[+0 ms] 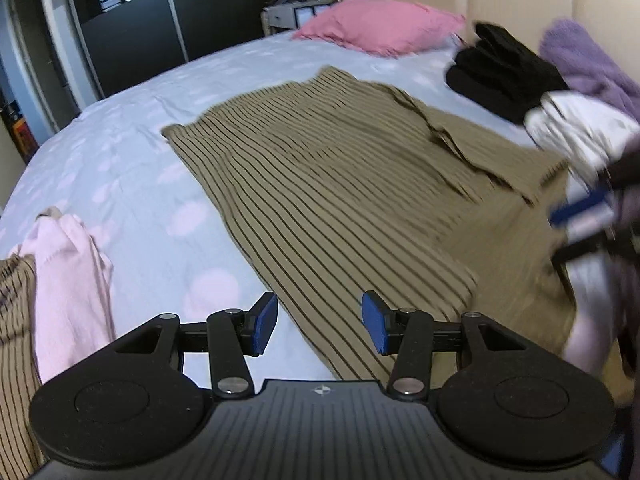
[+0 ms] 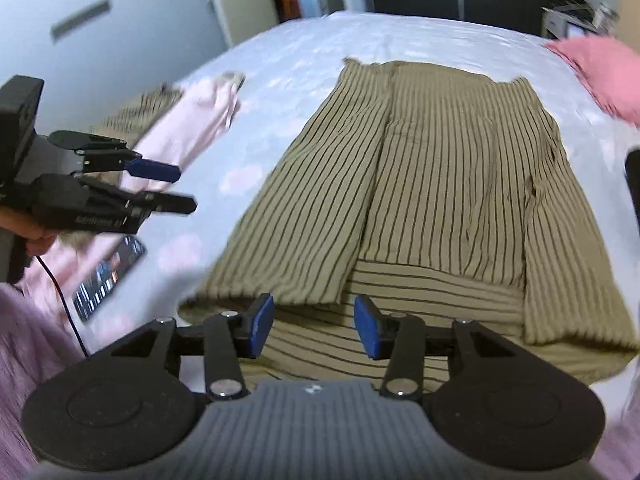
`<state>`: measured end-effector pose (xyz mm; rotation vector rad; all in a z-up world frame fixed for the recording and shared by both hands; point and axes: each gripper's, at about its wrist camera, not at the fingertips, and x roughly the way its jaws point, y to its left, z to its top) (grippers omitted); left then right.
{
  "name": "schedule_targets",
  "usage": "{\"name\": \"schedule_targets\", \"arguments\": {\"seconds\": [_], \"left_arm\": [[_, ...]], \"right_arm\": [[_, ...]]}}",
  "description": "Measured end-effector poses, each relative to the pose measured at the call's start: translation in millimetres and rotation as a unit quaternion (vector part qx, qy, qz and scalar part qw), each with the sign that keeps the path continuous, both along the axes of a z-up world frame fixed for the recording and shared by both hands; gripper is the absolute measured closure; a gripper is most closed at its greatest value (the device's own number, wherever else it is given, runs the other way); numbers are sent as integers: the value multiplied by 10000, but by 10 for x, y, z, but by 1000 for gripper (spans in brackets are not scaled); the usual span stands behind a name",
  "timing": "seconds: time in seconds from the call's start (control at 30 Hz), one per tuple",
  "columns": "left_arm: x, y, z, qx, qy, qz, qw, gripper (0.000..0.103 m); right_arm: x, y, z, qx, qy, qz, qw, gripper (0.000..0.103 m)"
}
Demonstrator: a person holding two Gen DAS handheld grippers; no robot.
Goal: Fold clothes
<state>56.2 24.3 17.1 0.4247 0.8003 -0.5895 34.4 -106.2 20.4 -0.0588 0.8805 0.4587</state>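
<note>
The left gripper [image 1: 319,322] hangs over the near edge of the bed [image 1: 132,152], its blue pads apart with nothing between them; below the gap lie pale sheet and the near edge of the striped tan garment [image 1: 340,208]. That garment lies spread flat across the middle of the bed, one side folded in over itself. At the bed's near left edge lies a pink garment [image 1: 68,292] beside more striped cloth. Toward the far right corner sit a pink pillow [image 1: 380,26], black clothes [image 1: 504,76], a purple fuzzy item [image 1: 592,64] and white cloth [image 1: 576,128]. The right gripper [image 1: 580,210] shows blurred at the right edge.
</note>
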Motion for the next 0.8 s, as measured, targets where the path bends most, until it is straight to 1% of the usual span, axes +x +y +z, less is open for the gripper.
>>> {"name": "schedule_targets", "arguments": {"seconds": [0.1, 0.17, 0.27, 0.33, 0.4, 0.47, 0.5, 0.53, 0.6, 0.63, 0.7, 0.77, 0.8], "left_arm": [[-224, -69, -171, 139, 95, -158, 9997, 58], [-357, -117, -313, 280, 142, -218, 9993, 58], [-449, -241, -505, 689, 140, -445, 9965, 58], [-495, -320, -592, 958, 61, -626, 9934, 58], [-512, -381, -655, 1197, -56, -692, 9904, 58], [-501, -425, -690, 1360, -183, -694, 9881, 61], [-488, -434, -695, 1387, -222, -694, 9877, 64], [-472, -432, -692, 1379, -240, -689, 9878, 66], [-437, -423, -682, 1352, -273, -676, 9881, 68], [-428, -422, -681, 1350, -289, -678, 9881, 71], [-444, -440, -706, 1416, -362, -761, 9863, 71], [-453, -451, -737, 1455, -384, -822, 9852, 72], [-451, -450, -754, 1451, -356, -831, 9853, 73]], "right_arm": [[-12, 58, -8, -494, -98, 477, 9976, 52], [14, 156, -84, -744, -141, 827, 9937, 52], [53, 265, -261, -1041, -271, 1263, 9861, 52], [61, 325, -402, -1404, -575, 1486, 9772, 53], [68, 383, -538, -1764, -866, 1691, 9658, 53], [83, 417, -674, -2069, -1111, 1863, 9540, 53], [76, 425, -739, -2221, -1240, 1951, 9472, 53], [59, 433, -801, -2380, -1382, 2055, 9392, 53], [-22, 453, -907, -2742, -1728, 2351, 9163, 53], [-60, 465, -951, -2947, -1883, 2527, 9021, 53], [-136, 475, -1039, -3322, -2189, 2842, 8723, 51], [-188, 475, -1121, -3582, -2424, 3086, 8472, 49], [-213, 474, -1162, -3709, -2539, 3205, 8338, 49]]}}
